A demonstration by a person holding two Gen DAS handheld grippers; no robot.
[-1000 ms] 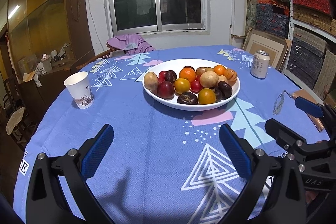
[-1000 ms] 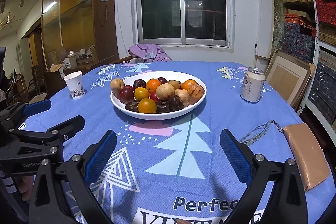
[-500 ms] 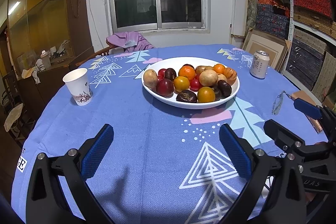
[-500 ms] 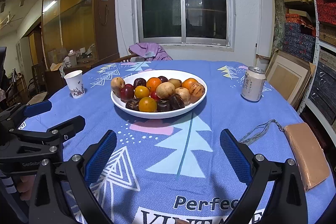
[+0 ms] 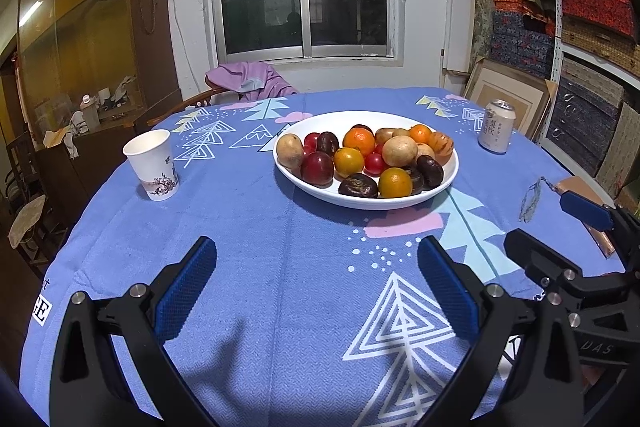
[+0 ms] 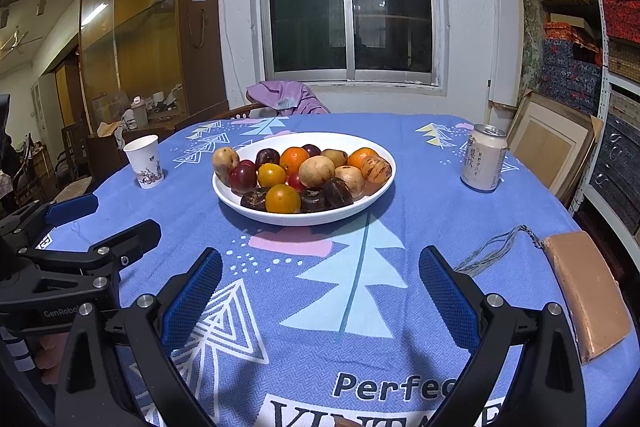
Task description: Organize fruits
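Blue-clothed round counter with every fruit gathered in 1 white bowl, both tongs held wide and empty at the near edge.

Plums, oranges, small red fruits and tan-skinned pieces are heaped in the bowl at the counter's middle; none is seen on the cloth, a layout that fits either fruit already collected or fruit waiting to be sorted out of the bowl. The left tongs and right tongs are spread apart, nothing between the pads. Should a piece be lifted, an outer, top-lying fruit such as the front orange is judged easiest; it should be approached from above and closed on gently across its widest part, since round skins may slip and neighbours may roll. A paper cup near the left edge and a can toward the right edge are best cleared widely.
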